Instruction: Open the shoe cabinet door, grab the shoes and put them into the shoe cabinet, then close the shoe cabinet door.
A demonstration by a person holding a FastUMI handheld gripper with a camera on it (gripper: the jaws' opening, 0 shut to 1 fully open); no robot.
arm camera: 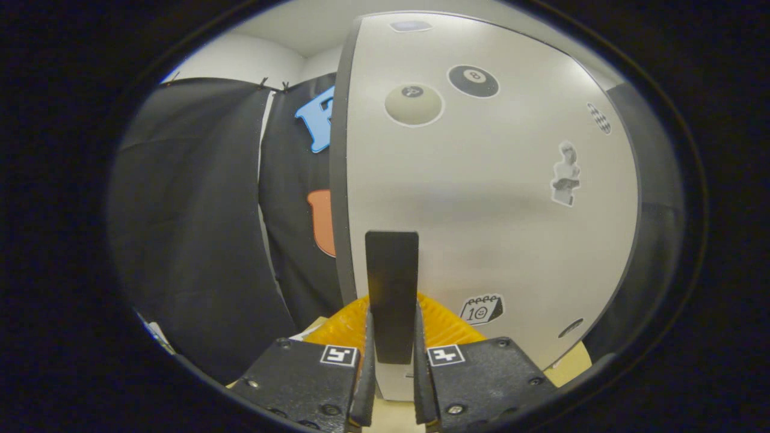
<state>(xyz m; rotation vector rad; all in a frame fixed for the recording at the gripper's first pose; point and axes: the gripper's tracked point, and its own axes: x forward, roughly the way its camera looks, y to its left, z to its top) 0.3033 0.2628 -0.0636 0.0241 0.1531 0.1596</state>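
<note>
Between the fingers of the gripper (pixel 392 361) stands the dark, flat handle (pixel 392 288) of the shoe cabinet door (pixel 481 198), and both fingers (pixel 364 373) press against its sides, so the tool is clamped on the handle. Beyond the handle, the pale door panel rises upright, with stickers scattered across it: a black billiard ball (pixel 473 80) and a cream one (pixel 413 104) near its upper edge, a small bust figure (pixel 566 173) toward its far side edge, and a calendar sticker (pixel 481 309) near its lower edge. Just behind the handle's base, an orange ribbed object (pixel 445 328) shows; what it is cannot be told. Black cloth (pixel 198 228) hangs beside the door's near edge.
</note>
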